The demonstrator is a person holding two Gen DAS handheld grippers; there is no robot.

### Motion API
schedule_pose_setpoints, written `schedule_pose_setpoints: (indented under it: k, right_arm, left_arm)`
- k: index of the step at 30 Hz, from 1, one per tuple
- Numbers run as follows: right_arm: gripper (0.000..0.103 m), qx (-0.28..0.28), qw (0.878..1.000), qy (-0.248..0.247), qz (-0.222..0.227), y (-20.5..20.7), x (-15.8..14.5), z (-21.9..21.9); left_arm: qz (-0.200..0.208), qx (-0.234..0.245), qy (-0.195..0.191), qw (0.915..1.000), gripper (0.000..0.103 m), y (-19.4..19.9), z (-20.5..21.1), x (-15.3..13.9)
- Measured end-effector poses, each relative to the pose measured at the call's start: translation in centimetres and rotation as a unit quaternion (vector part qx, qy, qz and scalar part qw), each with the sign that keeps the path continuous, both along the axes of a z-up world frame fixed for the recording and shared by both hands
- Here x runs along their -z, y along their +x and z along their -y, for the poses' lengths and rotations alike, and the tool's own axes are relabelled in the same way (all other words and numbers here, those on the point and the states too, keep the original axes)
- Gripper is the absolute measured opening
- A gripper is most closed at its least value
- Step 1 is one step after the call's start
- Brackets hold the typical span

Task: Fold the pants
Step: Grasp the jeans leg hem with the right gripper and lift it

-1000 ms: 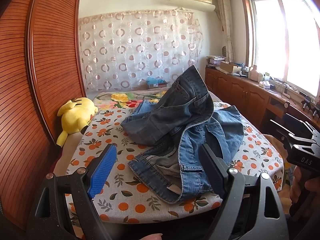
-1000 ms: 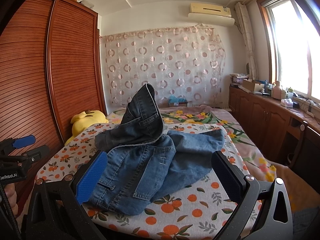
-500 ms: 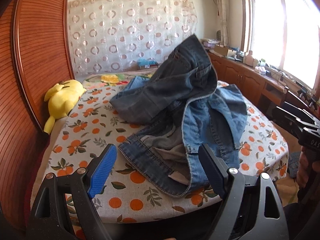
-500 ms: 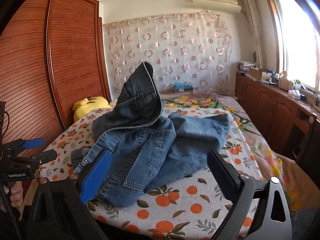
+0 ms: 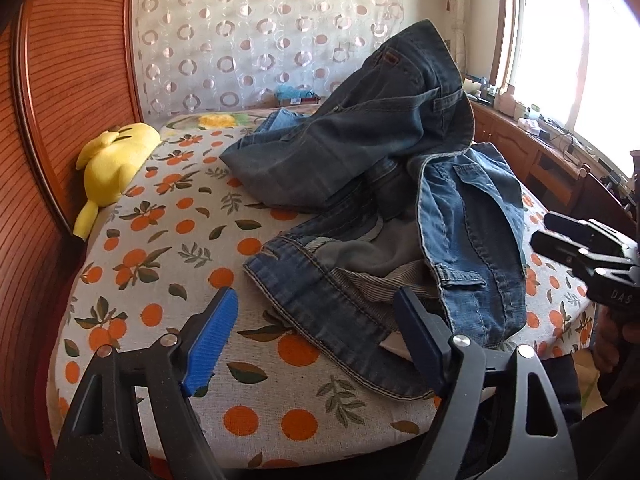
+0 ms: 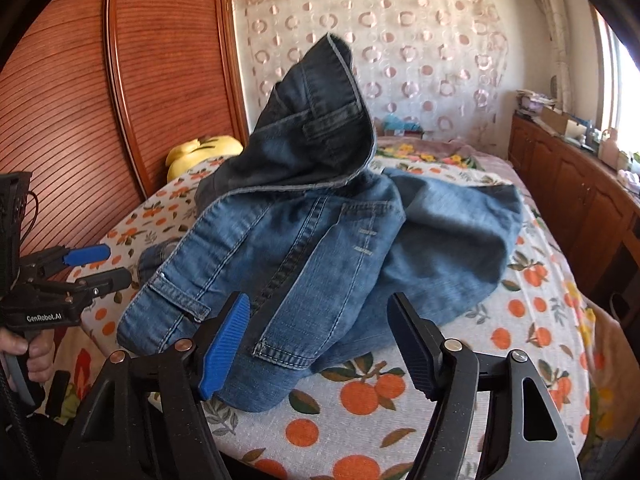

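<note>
A pair of blue denim pants (image 5: 400,184) lies crumpled in a heap on the orange-print bed (image 5: 160,248), one part standing up in a peak. It also shows in the right wrist view (image 6: 320,232). My left gripper (image 5: 316,336) is open and empty, just short of the waistband edge at the bed's near side. My right gripper (image 6: 320,340) is open and empty, its fingers at the near edge of the heap. Each gripper shows in the other's view: the right one (image 5: 588,256) at the right, the left one (image 6: 80,264) at the left.
A yellow plush toy (image 5: 116,160) lies at the bed's left side against a wooden wardrobe (image 5: 60,100). A wooden cabinet (image 6: 580,192) with clutter runs under the window on the right. A patterned curtain (image 5: 260,40) hangs behind the bed.
Both grippers have moved forward and down toward the pants, which now fill more of each view. The pants have not moved. Both grippers stay open.
</note>
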State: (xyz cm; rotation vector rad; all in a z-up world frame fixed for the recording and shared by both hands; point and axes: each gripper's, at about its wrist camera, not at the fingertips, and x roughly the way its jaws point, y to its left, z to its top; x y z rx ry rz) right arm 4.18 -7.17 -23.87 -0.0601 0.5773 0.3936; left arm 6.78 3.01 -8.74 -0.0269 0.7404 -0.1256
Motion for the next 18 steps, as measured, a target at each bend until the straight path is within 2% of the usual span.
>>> schedule_pose_setpoints:
  k: [6, 8, 9, 10, 12, 14, 18]
  right_arm:
    - [0.057, -0.015, 0.998, -0.004, -0.059, 2.4, 1.7, -0.6]
    - [0.051, -0.020, 0.998, -0.009, -0.064, 2.5, 1.6, -0.7]
    - [0.040, -0.024, 0.998, -0.010, -0.064, 2.5, 1.5, -0.7]
    - [0.021, -0.027, 0.998, -0.012, -0.062, 2.6, 1.4, -0.7]
    - [0.011, -0.030, 0.998, -0.020, -0.048, 2.6, 1.1, -0.9]
    - [0.008, -0.034, 0.999, -0.014, -0.035, 2.5, 0.5, -0.4]
    - [0.006, -0.014, 1.000, 0.001, 0.012, 1.6, -2.9, 2.6]
  left_arm:
    - [-0.004, -0.005, 0.003, 1.0000, 0.080, 0.3, -0.3, 0.1]
    - [-0.004, -0.007, 0.004, 1.0000, 0.080, 0.4, -0.5, 0.1]
    - [-0.004, -0.009, 0.004, 0.9999, 0.080, 0.4, -0.6, 0.1]
    - [-0.004, -0.010, 0.004, 0.9999, 0.080, 0.4, -0.7, 0.1]
    - [-0.003, -0.012, 0.006, 0.9999, 0.080, 0.4, -0.9, -0.2]
    - [0.002, -0.013, 0.008, 0.9999, 0.080, 0.5, -1.0, -0.6]
    - [0.012, -0.014, 0.011, 0.9998, 0.080, 0.5, -1.2, -1.5]
